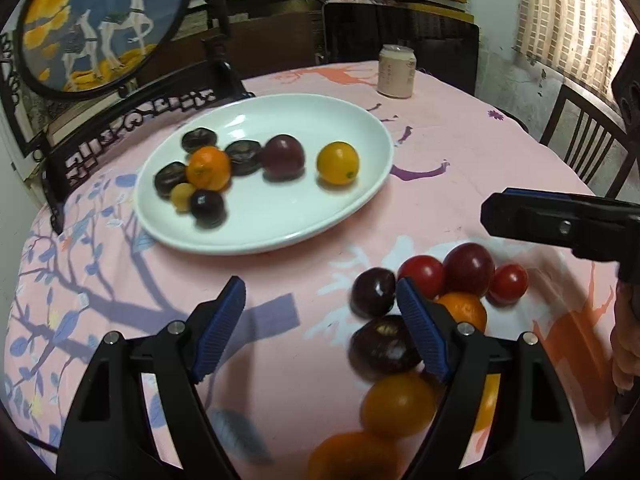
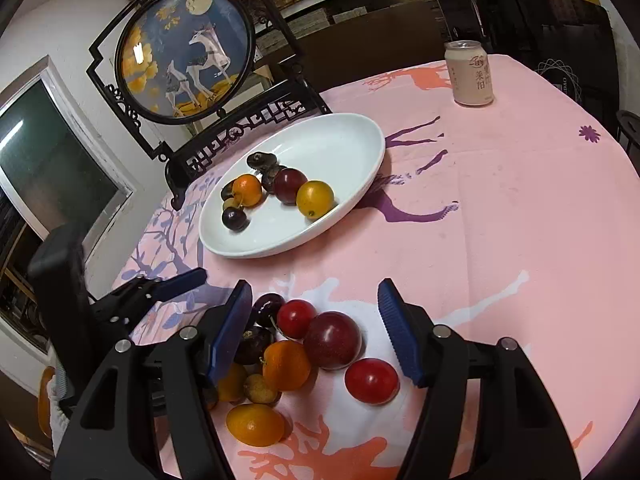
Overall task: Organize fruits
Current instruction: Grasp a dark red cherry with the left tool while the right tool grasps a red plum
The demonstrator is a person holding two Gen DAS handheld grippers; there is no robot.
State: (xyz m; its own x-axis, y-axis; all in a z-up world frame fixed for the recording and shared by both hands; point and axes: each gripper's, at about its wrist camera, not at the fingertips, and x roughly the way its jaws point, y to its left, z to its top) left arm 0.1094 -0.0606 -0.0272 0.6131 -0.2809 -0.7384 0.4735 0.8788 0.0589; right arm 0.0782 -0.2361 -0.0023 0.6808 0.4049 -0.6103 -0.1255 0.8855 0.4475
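A white plate (image 1: 280, 228) (image 2: 352, 136) holds several small fruits: an orange (image 1: 209, 168), a dark red plum (image 1: 283, 156), a yellow fruit (image 1: 338, 162) and dark ones. A loose pile of fruits lies on the pink cloth: red tomatoes (image 2: 371, 380), a dark red plum (image 2: 333, 339), an orange (image 2: 286, 365), yellow ones (image 2: 255, 425). My left gripper (image 1: 320, 320) is open and empty, left of the pile. My right gripper (image 2: 314, 326) is open and empty above the pile, with the plum between its fingers.
A drink can (image 1: 397, 71) (image 2: 470, 73) stands at the table's far side. A round painted screen on a black stand (image 1: 100, 24) (image 2: 188, 52) is behind the plate. A chair (image 1: 588, 136) stands at the right.
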